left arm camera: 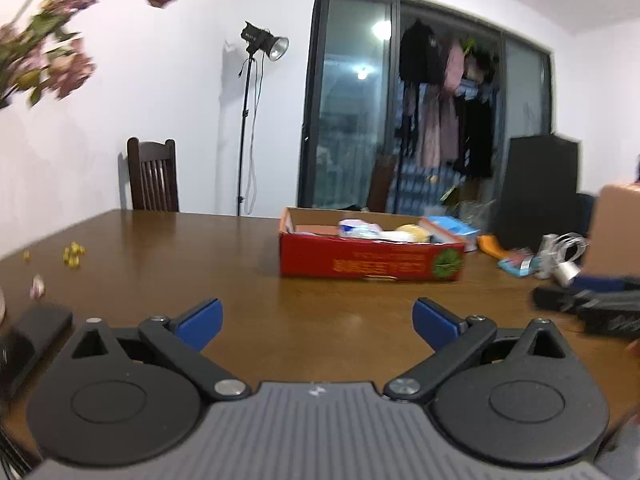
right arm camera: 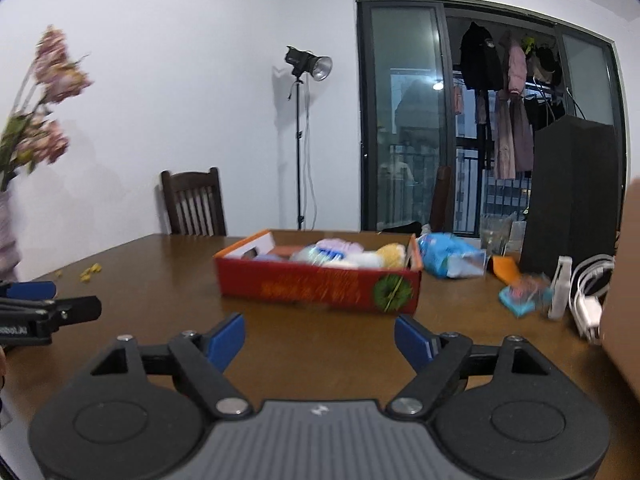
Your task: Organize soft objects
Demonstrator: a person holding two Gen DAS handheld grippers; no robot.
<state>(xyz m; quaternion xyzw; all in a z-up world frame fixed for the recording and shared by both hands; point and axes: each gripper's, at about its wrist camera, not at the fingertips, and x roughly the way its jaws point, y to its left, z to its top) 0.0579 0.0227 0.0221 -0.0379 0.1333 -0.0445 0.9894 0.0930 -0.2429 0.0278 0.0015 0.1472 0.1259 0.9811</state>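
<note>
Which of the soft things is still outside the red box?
The blue plastic pack, lying on the table just right of the red box. The yellow, white and lilac ones sit inside.

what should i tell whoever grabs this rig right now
Left claw: open, empty, above the brown wooden table.
Right claw: open, empty, facing the shallow red cardboard box.
Done: soft items sit in the box, including a yellow fluffy ball and a lilac soft bundle.
Left, probably: the crinkly blue plastic pack lies outside, right of the box, and a small turquoise item nearer the white cables; whether either belongs in the box is unclear.
</note>
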